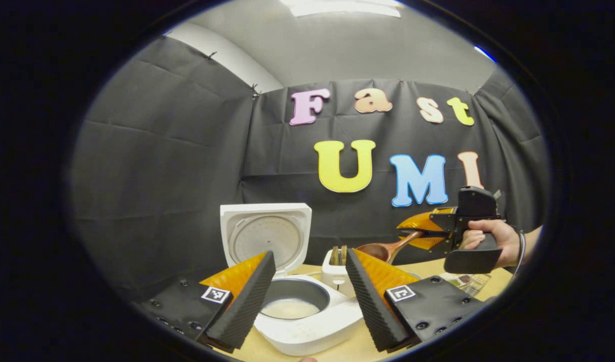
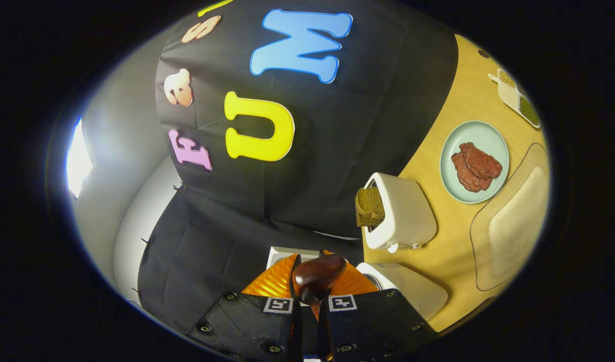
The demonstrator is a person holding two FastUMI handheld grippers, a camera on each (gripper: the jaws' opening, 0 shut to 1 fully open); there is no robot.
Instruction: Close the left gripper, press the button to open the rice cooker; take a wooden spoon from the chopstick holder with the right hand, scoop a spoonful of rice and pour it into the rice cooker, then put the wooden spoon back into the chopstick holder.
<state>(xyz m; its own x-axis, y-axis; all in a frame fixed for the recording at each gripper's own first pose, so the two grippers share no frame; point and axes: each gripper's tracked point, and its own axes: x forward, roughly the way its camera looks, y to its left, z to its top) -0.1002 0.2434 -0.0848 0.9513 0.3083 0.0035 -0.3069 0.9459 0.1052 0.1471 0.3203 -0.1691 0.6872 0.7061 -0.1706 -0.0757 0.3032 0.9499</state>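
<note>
Left gripper view has the left gripper spread open above the white rice cooker, lid up, pale rice in its pot. Farther right, the right gripper clamps the glossy brown wooden spoon mid-air.

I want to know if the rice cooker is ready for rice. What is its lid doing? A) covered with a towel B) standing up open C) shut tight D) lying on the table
B: in the left gripper view the rice cooker has its lid tipped up behind the pot, so you can see down inside.
</note>
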